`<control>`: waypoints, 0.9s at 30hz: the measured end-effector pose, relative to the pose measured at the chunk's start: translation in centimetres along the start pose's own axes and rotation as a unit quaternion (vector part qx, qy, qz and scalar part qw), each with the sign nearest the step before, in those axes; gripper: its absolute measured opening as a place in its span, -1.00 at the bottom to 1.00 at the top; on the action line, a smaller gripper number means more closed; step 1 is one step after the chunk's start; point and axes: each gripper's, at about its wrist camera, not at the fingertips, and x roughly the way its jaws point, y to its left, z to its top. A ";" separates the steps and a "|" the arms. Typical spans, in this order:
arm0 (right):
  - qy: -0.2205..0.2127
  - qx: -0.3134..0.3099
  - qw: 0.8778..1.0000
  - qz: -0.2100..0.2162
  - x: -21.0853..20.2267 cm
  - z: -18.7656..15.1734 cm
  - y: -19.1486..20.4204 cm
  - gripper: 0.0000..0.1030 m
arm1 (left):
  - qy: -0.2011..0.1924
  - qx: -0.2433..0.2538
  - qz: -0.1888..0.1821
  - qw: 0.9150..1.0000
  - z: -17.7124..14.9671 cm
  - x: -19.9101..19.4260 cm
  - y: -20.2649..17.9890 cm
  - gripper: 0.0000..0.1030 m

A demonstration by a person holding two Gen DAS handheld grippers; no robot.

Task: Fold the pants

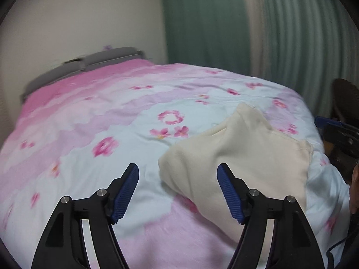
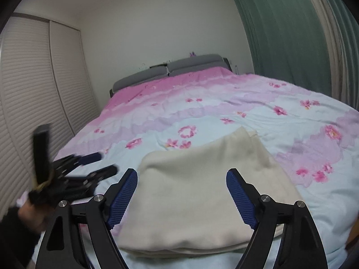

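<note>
Both grippers, left gripper and right gripper, spread, empty; pants ahead soft, limp, light: pinch layered near edge.

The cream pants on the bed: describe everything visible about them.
The cream pants are a soft, slightly fuzzy-looking off-white fabric, folded into a compact, layered bundle with stacked edges along its near side and a corner poking up at its far end. They lie flat on the floral pink-and-blue bedspread, near the bed's foot. Nothing but the bedspread touches them: the right gripper hovers over them with jaws open, and the left gripper is also open, off to one side.
</note>
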 end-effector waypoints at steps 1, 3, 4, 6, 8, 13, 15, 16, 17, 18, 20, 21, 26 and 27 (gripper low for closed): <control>0.007 0.003 1.000 0.001 0.1 0.2 -0.6 0.60 | -0.002 -0.007 0.014 1.000 -0.2 -0.8 -1.0 0.40; 0.025 0.015 1.000 0.004 0.2 0.5 -2.0 0.60 | -0.009 -0.023 0.050 0.998 -0.5 -2.4 -3.0 0.43; 0.033 0.023 0.999 0.008 0.1 0.6 -2.9 0.60 | -0.013 -0.031 0.068 0.997 -0.7 -3.0 -3.9 0.48; 0.051 0.032 0.998 0.010 0.1 0.7 -4.6 0.62 | -0.021 -0.062 0.097 0.993 -1.1 -4.3 -5.6 0.62; 0.067 0.037 0.997 0.011 0.0 0.6 -6.5 0.80 | -0.029 -0.106 0.122 0.987 -1.6 -5.3 -7.0 0.67; 0.082 0.072 0.994 -0.020 -0.9 -0.8 -11.3 0.80 | -0.028 -0.221 0.168 0.960 -3.7 -5.6 -8.5 0.68; 0.092 0.111 0.989 -0.028 -1.1 -1.7 -13.5 0.80 | -0.018 -0.273 0.179 0.945 -4.9 -5.2 -8.4 0.68; 0.098 0.130 0.986 -0.029 -1.0 -2.2 -14.5 0.80 | -0.014 -0.289 0.182 0.940 -5.3 -4.9 -8.3 0.68; 0.106 0.149 0.983 -0.030 -0.9 -2.7 -15.3 0.80 | -0.011 -0.311 0.189 0.931 -6.0 -4.6 -8.3 0.68; 0.115 0.172 0.978 -0.032 -0.4 -3.5 -16.4 0.80 | -0.010 -0.322 0.194 0.927 -6.5 -4.6 -8.4 0.68; 0.133 0.209 0.968 -0.027 0.5 -4.5 -17.8 0.80 | -0.005 -0.350 0.200 0.915 -7.6 -4.3 -8.5 0.68; 0.139 0.224 0.964 -0.024 0.9 -4.9 -18.3 0.80 | -0.003 -0.363 0.200 0.910 -8.0 -4.1 -8.5 0.68; 0.150 0.271 0.951 -0.006 3.1 -6.3 -19.7 0.80 | 0.001 -0.409 0.185 0.893 -9.3 -3.1 -8.9 0.68; 0.147 0.278 0.949 -0.003 3.5 -6.4 -20.0 0.80 | 0.003 -0.415 0.183 0.891 -9.5 -2.7 -9.0 0.68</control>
